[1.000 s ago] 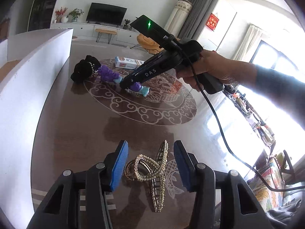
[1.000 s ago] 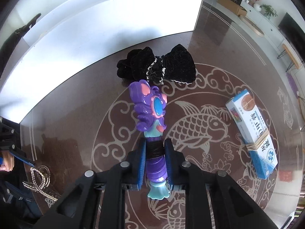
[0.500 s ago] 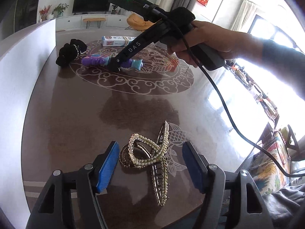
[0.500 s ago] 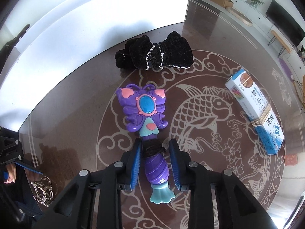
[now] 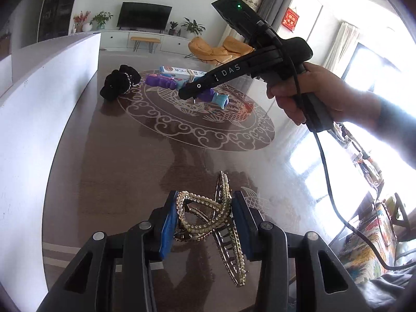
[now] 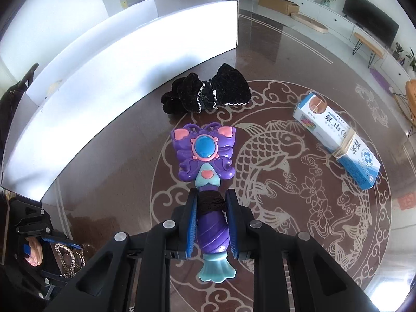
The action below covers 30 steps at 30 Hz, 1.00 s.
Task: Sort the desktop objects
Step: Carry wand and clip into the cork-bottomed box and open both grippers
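Left gripper [image 5: 205,218]: jaws closing, blue pads pressing both sides of the pearl hair claw [image 5: 208,215], low over the surface [image 5: 117,161]. Right gripper [image 6: 210,208]: clamped tight on the handle of the purple butterfly toy mirror [image 6: 205,153], head pointing away. Beyond it, a black velvet bow [image 6: 208,96] lies beside the white divider [image 6: 117,59]. Blue-white box [image 6: 335,140] rests well apart at right.

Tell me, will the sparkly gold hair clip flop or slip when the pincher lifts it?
Probably not floppy: the hair clip looks like stiff metal loops set with beads. It might slip or twist, since the closing left gripper meets only thin curved loops, not flat sides. It seems light, being mostly open frame, but its long toothed part hanging past the pads could tilt it.
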Motion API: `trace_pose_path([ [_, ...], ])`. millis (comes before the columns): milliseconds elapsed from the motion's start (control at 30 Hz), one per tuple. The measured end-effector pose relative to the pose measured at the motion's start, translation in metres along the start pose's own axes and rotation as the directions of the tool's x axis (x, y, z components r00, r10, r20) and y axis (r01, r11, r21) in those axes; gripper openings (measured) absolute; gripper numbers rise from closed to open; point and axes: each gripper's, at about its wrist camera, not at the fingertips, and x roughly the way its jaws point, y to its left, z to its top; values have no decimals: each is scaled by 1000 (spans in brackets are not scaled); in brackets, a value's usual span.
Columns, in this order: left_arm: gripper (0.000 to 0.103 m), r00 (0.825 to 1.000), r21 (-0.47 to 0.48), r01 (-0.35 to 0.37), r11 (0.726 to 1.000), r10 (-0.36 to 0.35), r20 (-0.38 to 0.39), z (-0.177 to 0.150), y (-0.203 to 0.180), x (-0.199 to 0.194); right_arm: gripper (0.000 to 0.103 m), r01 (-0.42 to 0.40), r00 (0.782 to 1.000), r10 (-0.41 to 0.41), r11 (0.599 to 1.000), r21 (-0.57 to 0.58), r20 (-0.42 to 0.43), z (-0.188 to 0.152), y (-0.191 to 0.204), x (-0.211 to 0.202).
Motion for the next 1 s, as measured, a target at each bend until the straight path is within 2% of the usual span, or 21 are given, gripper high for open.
trace_pose_path([
  [200,41,992,-78,36,996,-27,122,21,3,-42,22,-35,996,30,998,48,86,-1,8,-36],
  [300,41,981,-108,26,994,-4,196,44,16,-82,22,-48,990,43,998,35,131,20,20,-57],
  [400,41,966,-159,-17,987,57,252,65,47,-125,22,-81,981,77,997,11,179,50,43,-76],
  [467,41,956,-207,-98,973,150,253,75,75,-149,22,-119,970,119,993,-11,212,74,66,-84],
  [500,41,950,-238,-147,960,204,238,78,91,-158,22,-141,963,143,990,-23,228,85,79,-87],
  [567,41,937,-327,-232,916,300,176,79,129,-168,22,-194,948,200,980,-49,249,105,111,-87],
  [633,41,911,-405,-336,850,402,88,76,165,-170,22,-252,931,261,965,-68,255,123,144,-80],
  [667,41,899,-441,-375,815,436,42,72,179,-168,22,-275,925,286,958,-78,251,131,161,-73],
  [733,41,878,-483,-432,762,478,-30,65,198,-162,22,-302,918,316,949,-94,238,144,191,-56],
  [767,41,868,-489,-454,745,493,-55,61,202,-157,22,-307,919,322,947,-100,226,149,205,-46],
  [867,42,855,-490,-491,720,507,-112,49,204,-146,22,-277,941,289,957,-91,174,160,231,-9],
  [933,45,829,-470,-541,697,535,-160,48,203,-134,22,-235,959,244,969,-78,142,164,237,14],
  [967,62,824,-461,-552,694,540,-174,47,201,-130,24,-223,965,230,972,-68,127,166,236,23],
  [1000,73,821,-458,-559,692,541,-184,46,200,-127,27,-218,969,223,974,-55,110,167,235,30],
])
